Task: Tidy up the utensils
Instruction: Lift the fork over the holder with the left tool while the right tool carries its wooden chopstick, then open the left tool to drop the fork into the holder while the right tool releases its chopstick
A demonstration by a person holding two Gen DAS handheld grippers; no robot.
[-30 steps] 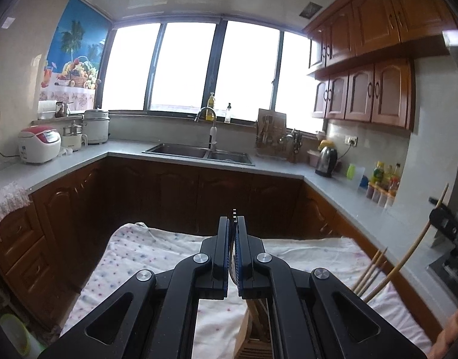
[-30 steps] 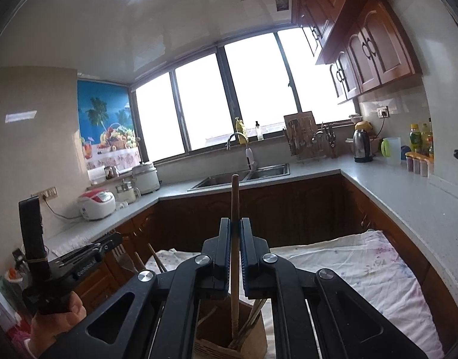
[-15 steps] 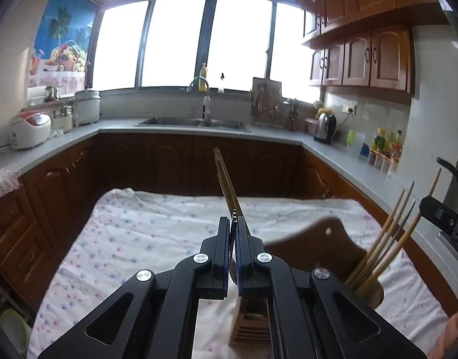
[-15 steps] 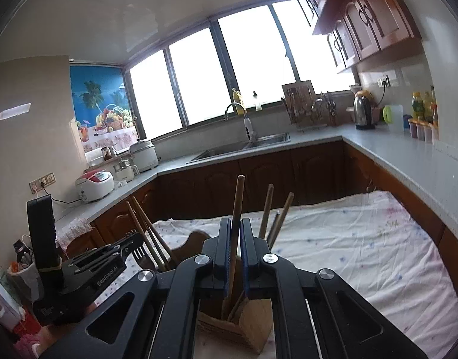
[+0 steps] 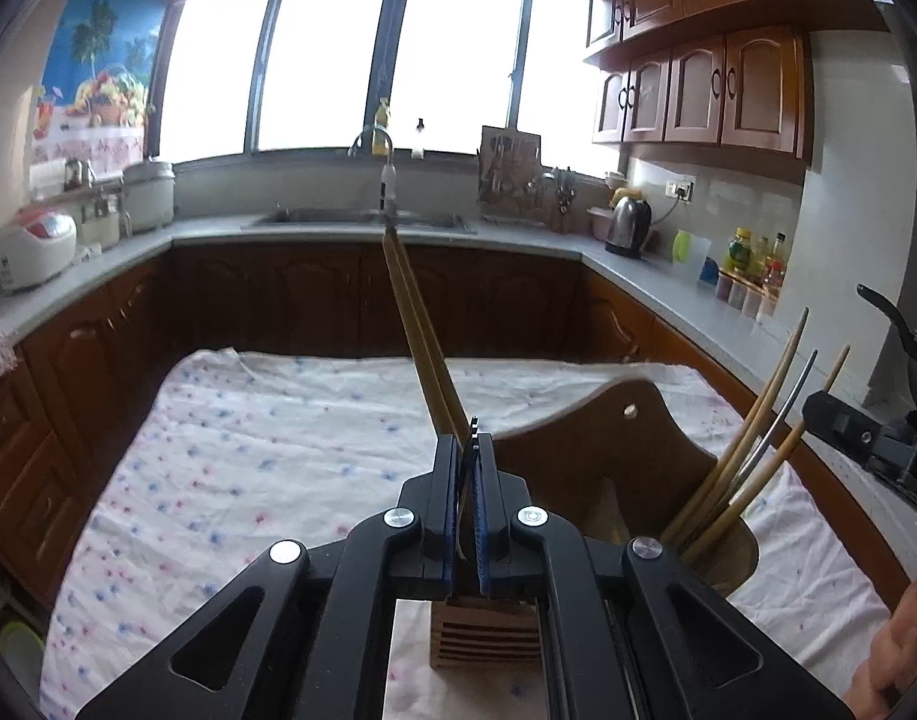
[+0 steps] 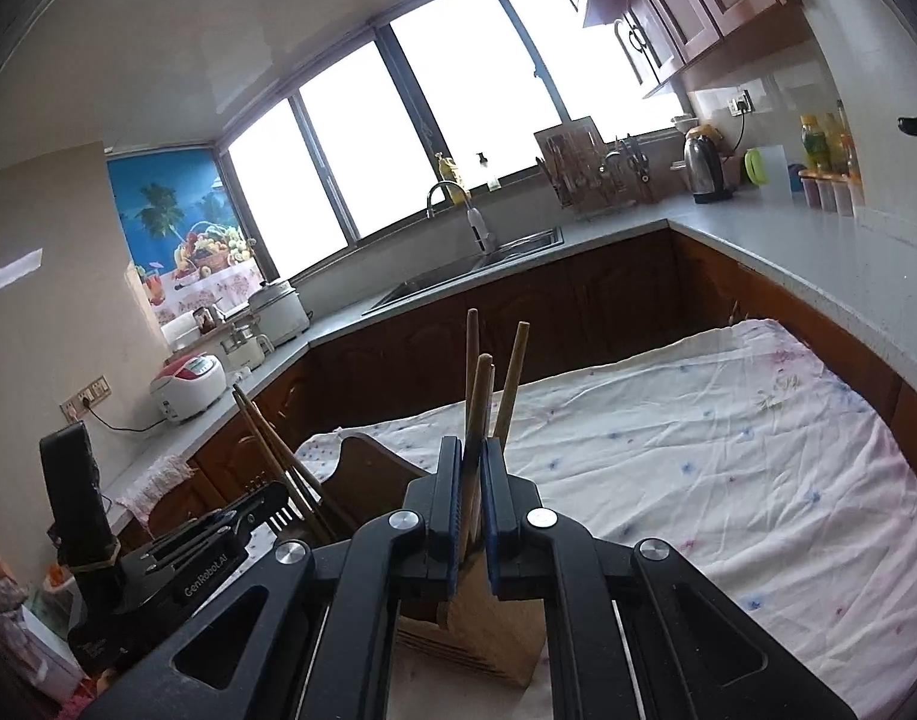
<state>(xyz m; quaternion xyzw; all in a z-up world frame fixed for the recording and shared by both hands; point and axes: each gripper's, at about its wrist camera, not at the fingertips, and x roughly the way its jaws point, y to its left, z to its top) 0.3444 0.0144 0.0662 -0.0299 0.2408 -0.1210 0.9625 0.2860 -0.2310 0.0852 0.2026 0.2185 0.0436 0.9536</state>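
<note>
A wooden utensil holder (image 5: 626,468) stands on the cloth-covered table, just below both grippers; it also shows in the right wrist view (image 6: 494,630). My left gripper (image 5: 469,450) is shut on a fork whose tines show between the jaws, with a pair of chopsticks (image 5: 416,336) rising just behind it. Several utensils (image 5: 752,450) lean in the holder's right compartment. My right gripper (image 6: 471,462) is shut on a wooden-handled utensil (image 6: 479,408) that stands in the holder, beside two other wooden handles (image 6: 512,378). The left gripper (image 6: 248,510) shows at lower left.
A white floral cloth (image 5: 266,456) covers the table; it also shows in the right wrist view (image 6: 698,468). Grey counters with dark wood cabinets ring the room, with a sink (image 5: 362,217), a kettle (image 5: 629,222) and a rice cooker (image 5: 32,246).
Both grippers have lowered toward the holder. The chopsticks came into the left view and now stand tall. The right gripper's utensil has sunk deeper among the other handles.
</note>
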